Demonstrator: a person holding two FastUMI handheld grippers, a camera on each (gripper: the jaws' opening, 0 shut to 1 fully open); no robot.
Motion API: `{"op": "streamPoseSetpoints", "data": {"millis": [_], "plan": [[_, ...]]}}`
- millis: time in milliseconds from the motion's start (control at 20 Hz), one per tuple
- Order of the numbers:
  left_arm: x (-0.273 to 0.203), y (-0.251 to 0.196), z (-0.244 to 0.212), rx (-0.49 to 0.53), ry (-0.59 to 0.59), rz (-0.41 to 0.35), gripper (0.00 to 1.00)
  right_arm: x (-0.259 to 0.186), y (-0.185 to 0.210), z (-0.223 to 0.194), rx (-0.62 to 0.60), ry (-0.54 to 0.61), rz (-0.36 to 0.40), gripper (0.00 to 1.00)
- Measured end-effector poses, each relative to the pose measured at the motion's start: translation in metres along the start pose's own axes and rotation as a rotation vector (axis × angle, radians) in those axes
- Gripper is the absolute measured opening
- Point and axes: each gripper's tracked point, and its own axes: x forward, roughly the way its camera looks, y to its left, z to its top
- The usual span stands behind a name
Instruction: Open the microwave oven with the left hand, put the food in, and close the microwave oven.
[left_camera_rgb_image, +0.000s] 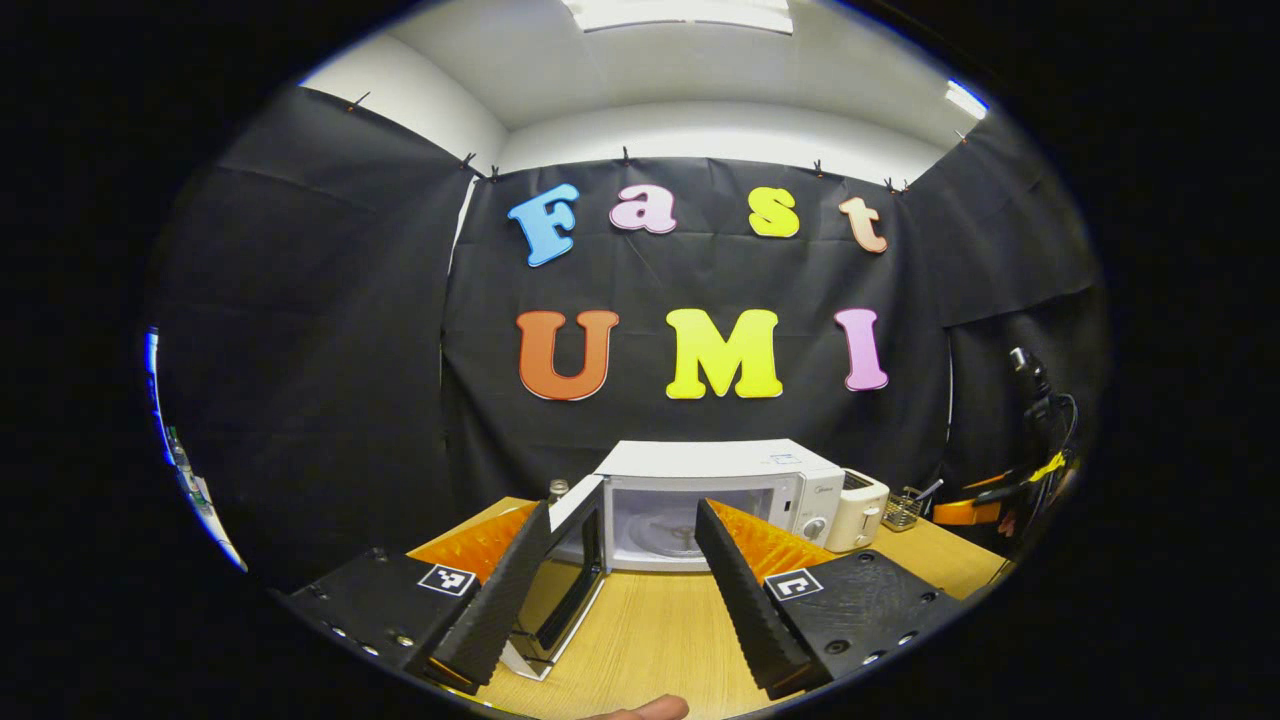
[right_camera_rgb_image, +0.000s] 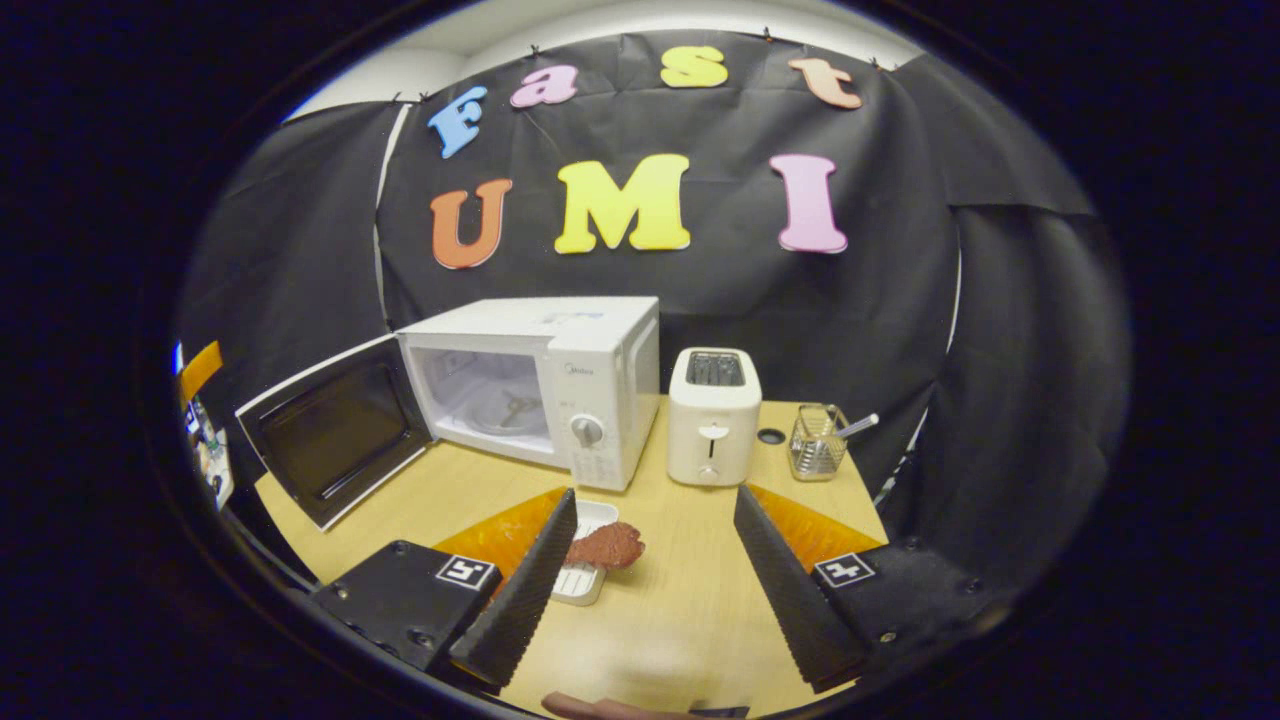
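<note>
Your right gripper (right_camera_rgb_image: 645, 590) is spread wide with nothing in it. Low in the middle, the reddish-brown food (right_camera_rgb_image: 606, 546) sits on a small white tray (right_camera_rgb_image: 583, 580). It looks soft, so hold the stiff tray edge. Farther back, the microwave (right_camera_rgb_image: 545, 380) is open. Your left gripper (left_camera_rgb_image: 620, 600) is spread apart too.

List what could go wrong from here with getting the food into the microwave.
1. The food overhangs its small white tray; a tilted lift could let it slide off.
2. The microwave door swings out over the table's left side; the left tool, open and close to it, could bump it partly shut.
3. The toaster stands right beside the microwave, so the open right tool may clip it.
</note>
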Motion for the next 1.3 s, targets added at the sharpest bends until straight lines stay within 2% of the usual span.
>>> {"op": "streamPoseSetpoints", "data": {"millis": [50, 200, 250, 300, 350, 400, 500, 550, 600, 650, 700, 800, 850, 950, 1100, 1150, 1200, 1300], "plan": [[0.004, -0.002, 0.003, 0.006, -0.006, 0.005, 0.89, 0.012, 0.000, -0.007, 0.017, 0.038, 0.024, 1.00], [0.012, -0.006, 0.011, 0.021, -0.037, 0.018, 0.89, 0.044, 0.003, -0.035, 0.084, 0.180, 0.098, 1.00], [0.014, -0.007, 0.011, 0.020, -0.036, 0.019, 0.89, 0.054, 0.005, -0.043, 0.118, 0.225, 0.127, 0.89], [0.015, -0.009, 0.008, 0.016, -0.032, 0.016, 0.89, 0.062, 0.007, -0.052, 0.158, 0.268, 0.158, 0.99], [0.018, -0.010, 0.006, 0.012, -0.030, 0.014, 0.89, 0.070, 0.008, -0.059, 0.201, 0.307, 0.185, 0.98], [0.020, -0.008, 0.005, 0.008, -0.026, 0.017, 0.89, 0.074, 0.013, -0.066, 0.245, 0.346, 0.218, 0.87], [0.024, -0.004, 0.000, 0.007, -0.009, 0.026, 0.89, 0.084, 0.020, -0.076, 0.326, 0.414, 0.272, 1.00], [0.026, -0.004, -0.004, 0.011, 0.001, 0.029, 0.89, 0.091, 0.021, -0.081, 0.362, 0.443, 0.286, 0.76], [0.025, -0.002, -0.007, 0.016, 0.008, 0.031, 0.89, 0.095, 0.022, -0.085, 0.390, 0.464, 0.300, 0.73], [0.025, 0.000, -0.008, 0.023, 0.014, 0.033, 0.89, 0.099, 0.022, -0.089, 0.416, 0.483, 0.313, 0.80], [0.024, 0.000, -0.010, 0.028, 0.018, 0.037, 0.89, 0.101, 0.023, -0.093, 0.449, 0.497, 0.326, 0.63], [0.024, 0.001, -0.014, 0.029, 0.027, 0.042, 0.89, 0.102, 0.026, -0.101, 0.511, 0.524, 0.344, 0.37], [0.023, 0.002, -0.016, 0.026, 0.032, 0.042, 0.89, 0.097, 0.025, -0.097, 0.505, 0.534, 0.372, 0.24], [0.022, 0.001, -0.018, 0.030, 0.037, 0.036, 0.89, 0.093, 0.030, -0.098, 0.504, 0.521, 0.384, 0.16], [0.019, 0.004, -0.017, 0.041, 0.034, 0.039, 0.89, 0.085, 0.032, -0.093, 0.481, 0.503, 0.372, 0.15], [0.018, 0.005, -0.016, 0.040, 0.030, 0.040, 0.89, 0.083, 0.032, -0.089, 0.458, 0.490, 0.362, 0.24], [0.017, 0.006, -0.016, 0.037, 0.027, 0.038, 0.89, 0.079, 0.031, -0.086, 0.427, 0.465, 0.340, 0.15], [0.012, 0.009, -0.016, 0.027, 0.021, 0.035, 0.89, 0.074, 0.030, -0.080, 0.338, 0.415, 0.289, 0.15]]}}
